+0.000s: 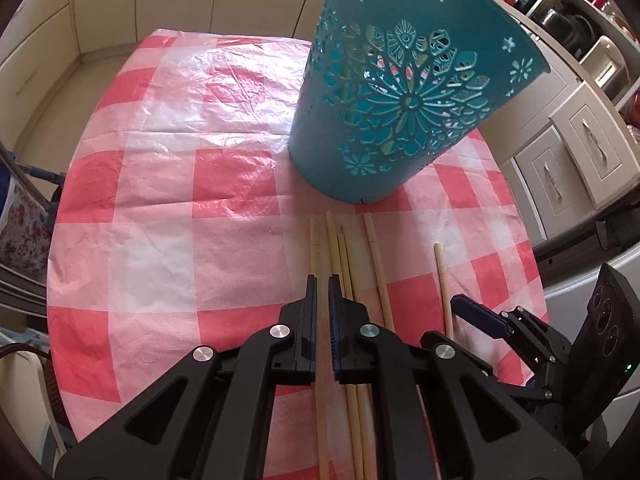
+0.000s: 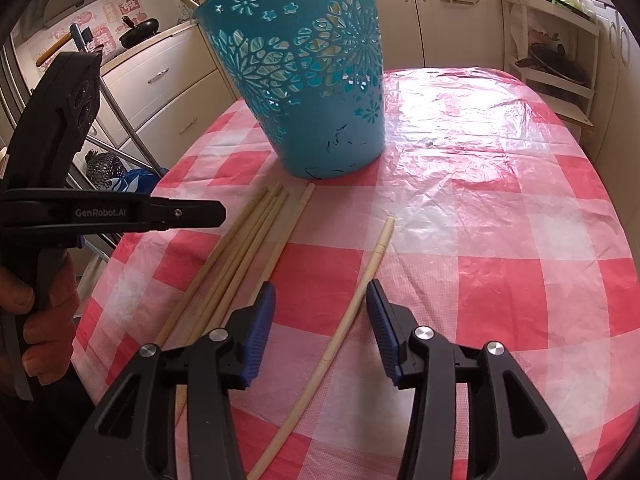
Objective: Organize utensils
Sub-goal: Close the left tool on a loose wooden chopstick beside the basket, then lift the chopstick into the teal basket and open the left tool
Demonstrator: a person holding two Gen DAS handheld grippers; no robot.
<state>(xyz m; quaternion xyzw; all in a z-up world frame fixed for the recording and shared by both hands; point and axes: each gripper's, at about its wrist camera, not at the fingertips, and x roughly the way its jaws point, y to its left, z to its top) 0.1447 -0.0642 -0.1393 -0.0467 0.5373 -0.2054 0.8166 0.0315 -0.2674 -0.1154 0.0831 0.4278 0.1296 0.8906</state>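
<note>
Several pale wooden chopsticks lie side by side on the red-and-white checked tablecloth, just in front of a teal cut-out plastic basket that stands upright. My left gripper hovers over this bundle, shut with nothing in it. One chopstick lies apart to the right. My right gripper is low over it and open. The stick passes between the blue pads near the right one, and neither pad presses on it.
A person's hand holds the left gripper's handle. Cream drawers and counters line one side of the table; a white rack with pans stands past the far corner. The table's rounded edge runs close on both sides.
</note>
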